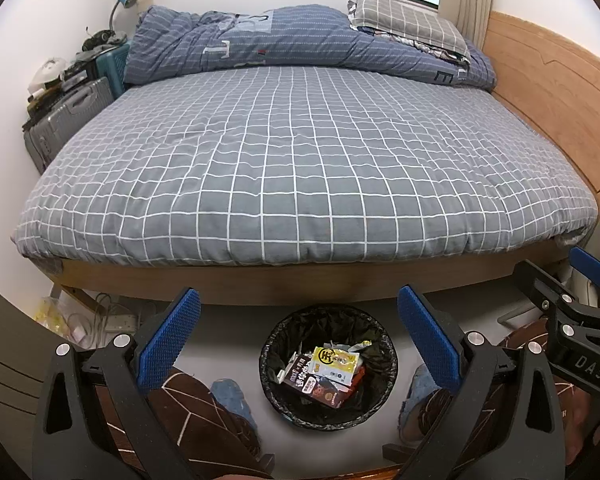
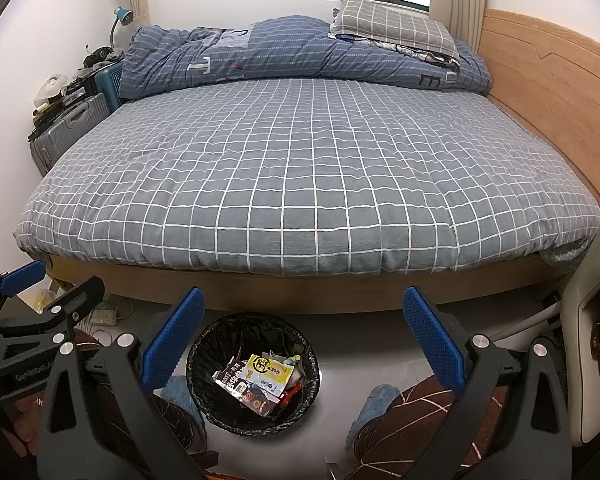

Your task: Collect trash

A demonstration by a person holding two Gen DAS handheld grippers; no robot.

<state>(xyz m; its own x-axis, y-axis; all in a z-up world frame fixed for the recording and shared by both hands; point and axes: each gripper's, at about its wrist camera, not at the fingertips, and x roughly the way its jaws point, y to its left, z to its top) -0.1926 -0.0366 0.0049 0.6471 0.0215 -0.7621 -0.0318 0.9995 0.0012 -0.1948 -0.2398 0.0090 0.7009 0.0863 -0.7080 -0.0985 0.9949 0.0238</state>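
Down on the pale floor at the near foot of the bed stands a round black bin lined with a black plastic bag (image 1: 328, 366), and the trash is inside it: a yellow and white snack wrapper (image 1: 337, 363) lying on top of a dark brown printed packet (image 1: 314, 386), with what looks like a scrap of red wrapping under them, though it is too buried to be sure. The left hand-held gripper (image 1: 298, 340) hangs over the bin with its blue ribbed fingers (image 1: 168, 338) spread wide and nothing between them. The right hand-held gripper (image 2: 304, 340) is likewise wide apart and empty, the bin (image 2: 253, 372) showing below its left finger. Beyond both lies the bed under a grey quilt with a white grid pattern (image 1: 300, 160), a crumpled blue striped duvet (image 1: 292, 40) heaped along its far side and a grey checked pillow (image 1: 410, 20) on top of that at the right. A grey hard-shell suitcase (image 1: 66, 118) stands against the wall at the far left.
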